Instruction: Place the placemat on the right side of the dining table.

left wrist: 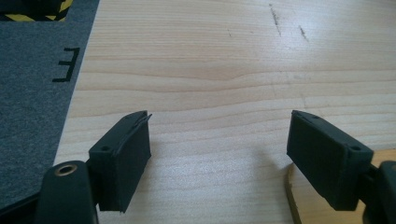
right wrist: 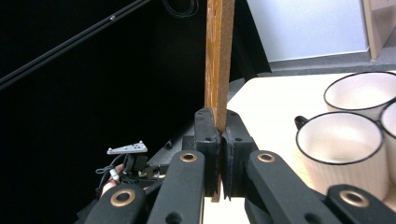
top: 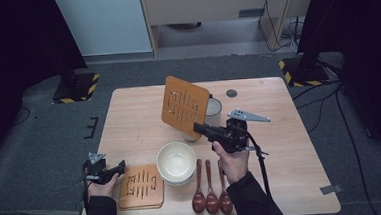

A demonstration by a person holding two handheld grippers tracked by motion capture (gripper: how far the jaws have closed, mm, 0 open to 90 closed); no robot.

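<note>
The right gripper [top: 199, 127] is clamping a slotted wooden mat [top: 184, 106] by its lower edge and holding it up in the air above the middle of the table [top: 290, 131]. In the high view the lifted mat is tilting back and covering most of a white mug [top: 214, 112] behind it, so only the mug's right side and part of its rim are showing. In the right gripper view the mat [right wrist: 218, 60] is appearing edge-on as a thin upright strip running out of the top of the picture, with the black pads pressed tight on either side of it. Two dark-rimmed mugs are standing to its right there, the nearer mug [right wrist: 343, 154] looking empty inside and the farther mug [right wrist: 357, 93] being cut off by the frame.

The left gripper [top: 118, 168] is resting low at the table's near left corner, jaws standing wide apart with nothing between them. In the left gripper view only bare wood is lying between the pads, and the corner of a second wooden mat [left wrist: 303, 200] is peeking in behind the right-hand pad. That second mat [top: 141, 186] is lying flat just beside the gripper.

A stack of cream bowls [top: 176, 162] is sitting near the front, the top one holding nothing; how many are stacked is hard to make out. Three dark wooden spoons [top: 211, 186] are lying side by side to its right, partly overlapped by the person's right sleeve
</note>
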